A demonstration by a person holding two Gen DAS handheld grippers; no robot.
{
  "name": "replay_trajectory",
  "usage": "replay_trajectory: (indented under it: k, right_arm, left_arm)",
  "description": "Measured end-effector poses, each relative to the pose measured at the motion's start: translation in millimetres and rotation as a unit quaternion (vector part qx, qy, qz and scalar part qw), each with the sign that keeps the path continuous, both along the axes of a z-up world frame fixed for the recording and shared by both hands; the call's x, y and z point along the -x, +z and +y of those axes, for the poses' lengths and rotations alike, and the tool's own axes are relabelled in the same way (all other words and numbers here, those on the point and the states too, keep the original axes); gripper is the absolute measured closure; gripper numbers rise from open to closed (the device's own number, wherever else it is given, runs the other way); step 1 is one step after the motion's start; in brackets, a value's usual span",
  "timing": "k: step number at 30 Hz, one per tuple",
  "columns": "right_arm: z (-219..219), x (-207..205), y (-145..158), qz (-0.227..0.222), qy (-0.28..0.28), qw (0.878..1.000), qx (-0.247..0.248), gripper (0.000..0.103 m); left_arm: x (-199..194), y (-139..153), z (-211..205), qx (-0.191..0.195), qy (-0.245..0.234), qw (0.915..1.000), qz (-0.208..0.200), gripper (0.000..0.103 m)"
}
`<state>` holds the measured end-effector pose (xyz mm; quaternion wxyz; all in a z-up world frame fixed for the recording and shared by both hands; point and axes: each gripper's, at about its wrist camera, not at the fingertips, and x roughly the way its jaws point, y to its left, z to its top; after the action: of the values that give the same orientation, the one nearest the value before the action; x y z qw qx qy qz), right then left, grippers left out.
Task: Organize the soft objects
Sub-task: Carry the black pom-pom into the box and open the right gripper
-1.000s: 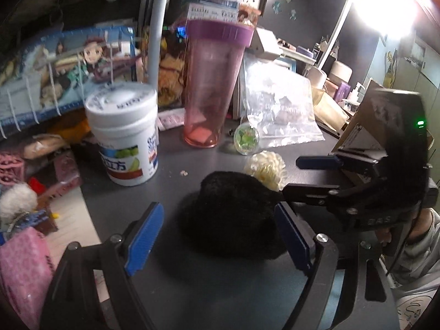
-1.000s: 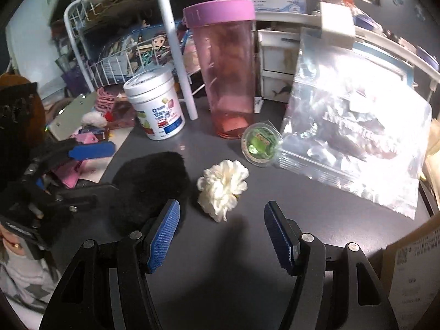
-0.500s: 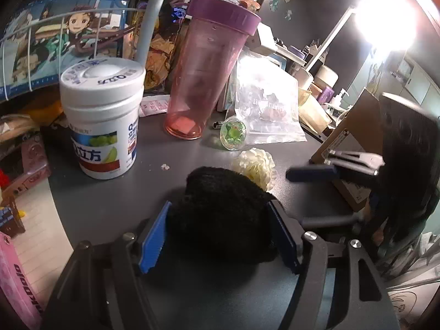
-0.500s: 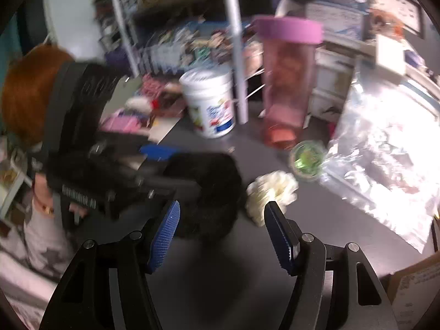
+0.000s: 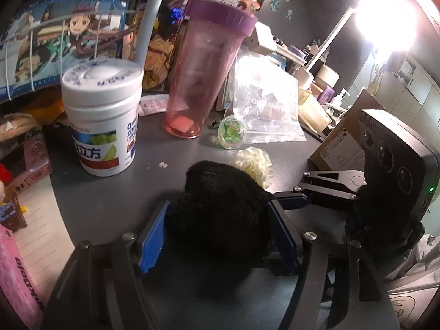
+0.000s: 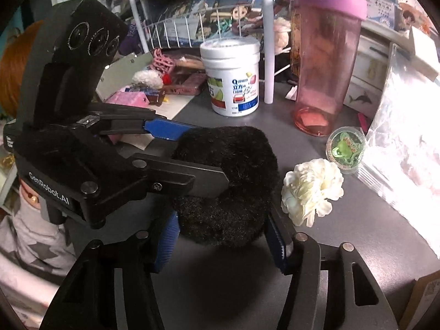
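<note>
A black fluffy pom-pom (image 5: 220, 209) lies on the dark grey desk (image 5: 115, 198); it also shows in the right wrist view (image 6: 228, 187). My left gripper (image 5: 218, 233) is shut on it, blue pads pressing both sides. My right gripper (image 6: 221, 240) straddles the same pom-pom from the other side, its blue pads touching the fur. A cream fabric flower (image 6: 310, 189) lies just right of the pom-pom, also seen in the left wrist view (image 5: 253, 165).
A white jar (image 6: 232, 77), a pink tumbler (image 6: 324, 60), a small green-lidded pot (image 6: 345, 150) and a clear zip bag (image 6: 407, 148) stand behind. A wire rack (image 6: 192, 13) and clutter fill the left. A cardboard box (image 5: 341, 148) is at the right.
My left gripper moved forward and closed on the black pom-pom. My right gripper swung left from the cream flower and now sits around the same pom-pom.
</note>
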<state>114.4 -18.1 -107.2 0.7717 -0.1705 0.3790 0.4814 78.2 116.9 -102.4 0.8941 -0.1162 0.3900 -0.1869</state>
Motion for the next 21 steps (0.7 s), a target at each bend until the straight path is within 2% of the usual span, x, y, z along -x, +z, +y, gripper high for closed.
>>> replay_trajectory:
  k: [6, 11, 15, 21]
  right_arm:
    - [-19.2, 21.6, 29.3, -0.048, -0.017, 0.998, -0.027, 0.052]
    - [-50.6, 47.2, 63.8, -0.114, -0.040, 0.991, -0.049, 0.052]
    - [-86.8, 64.2, 88.4, -0.149, -0.066, 0.984, -0.077, 0.052]
    - [-145.6, 84.3, 121.8, -0.219, -0.121, 0.963, -0.102, 0.052]
  left_arm:
    - [19.5, 33.5, -15.7, -0.009, -0.006, 0.9989, -0.046, 0.036]
    - [38.5, 75.6, -47.1, -0.030, -0.022, 0.9942, -0.101, 0.036]
    - [47.0, 109.8, -83.5, -0.049, -0.044, 0.9872, -0.146, 0.036]
    - [47.2, 157.2, -150.1, -0.071, -0.096, 0.9714, -0.205, 0.036]
